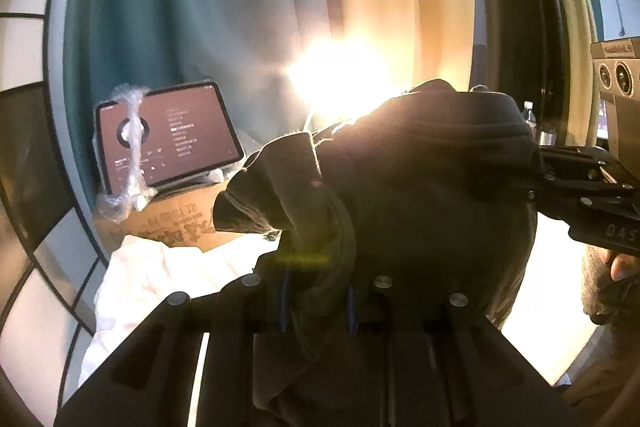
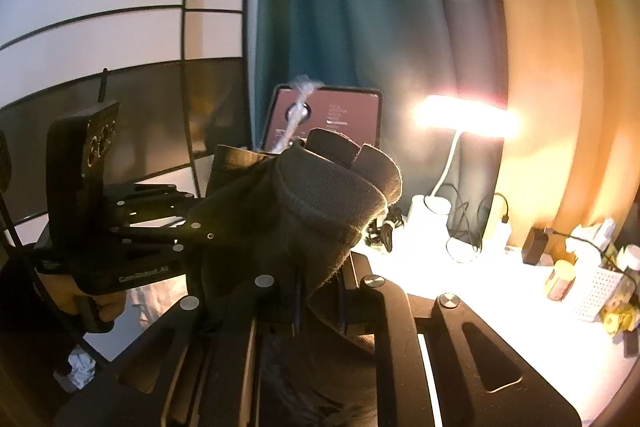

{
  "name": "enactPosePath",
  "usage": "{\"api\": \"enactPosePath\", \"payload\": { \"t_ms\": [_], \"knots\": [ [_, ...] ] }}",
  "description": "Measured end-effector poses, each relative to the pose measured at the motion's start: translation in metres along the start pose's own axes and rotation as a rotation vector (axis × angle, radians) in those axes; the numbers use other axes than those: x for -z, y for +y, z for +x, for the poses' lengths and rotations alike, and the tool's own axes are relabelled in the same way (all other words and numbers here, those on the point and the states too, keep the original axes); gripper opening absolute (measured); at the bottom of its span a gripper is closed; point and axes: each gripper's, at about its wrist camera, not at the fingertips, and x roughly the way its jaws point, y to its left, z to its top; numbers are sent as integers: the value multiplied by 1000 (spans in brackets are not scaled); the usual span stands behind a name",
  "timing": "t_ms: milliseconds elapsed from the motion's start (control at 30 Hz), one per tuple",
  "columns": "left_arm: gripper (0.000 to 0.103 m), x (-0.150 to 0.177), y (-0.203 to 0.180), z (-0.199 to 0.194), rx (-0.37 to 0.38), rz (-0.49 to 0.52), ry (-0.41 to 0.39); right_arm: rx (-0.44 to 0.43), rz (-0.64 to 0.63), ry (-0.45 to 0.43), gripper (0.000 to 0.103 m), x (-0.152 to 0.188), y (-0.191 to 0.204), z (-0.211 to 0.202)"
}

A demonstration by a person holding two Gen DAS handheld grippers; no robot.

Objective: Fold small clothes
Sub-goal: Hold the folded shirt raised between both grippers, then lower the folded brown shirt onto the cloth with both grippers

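Legible writing is sparse: in the left wrist view the right gripper (image 1: pixel 536 163) carries the letters "DAS" on its black body, running out of frame; in the right wrist view the left gripper (image 2: pixel 192 223) bears a pale brand line along its body, too blurred to read reliably. The cardboard box (image 1: pixel 180 223) shows dark printed lettering, unreadable, and the tablet (image 1: pixel 168 139) propped on it displays light text rows on a maroon screen, also illegible. The dark garment (image 1: pixel 420 187), with a ribbed knit band, hangs in the air between the two grippers, above the table; each gripper's jaws are drawn close and pinch a bunched part of the cloth, one at either end. Left wrist view only: the box, a crumpled white cloth (image 1: pixel 160 279) on the table below it, a twist of clear plastic wrap (image 1: pixel 130 155) in front of the tablet, and a clear bottle (image 1: pixel 529 113) at far right. Right wrist view only: a lit white desk lamp (image 2: pixel 464 119), tangled black cables (image 2: pixel 468 223), a white perforated basket (image 2: pixel 596 291) and a jar (image 2: pixel 560 279) on the white tabletop (image 2: pixel 480 291). Both views show teal curtain (image 2: pixel 340 7) behind.
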Motion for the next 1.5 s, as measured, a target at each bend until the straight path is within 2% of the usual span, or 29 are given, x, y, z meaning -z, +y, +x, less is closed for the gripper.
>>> {"api": "enactPosePath", "payload": {
  "t_ms": [900,1500],
  "knots": [
    [19,14,22,104,62,-28,199,21,145,155,14,35,-73,102],
    [19,33,41,167,98,-49,336,16,219,269,14,65,-102,156]
  ]
}}
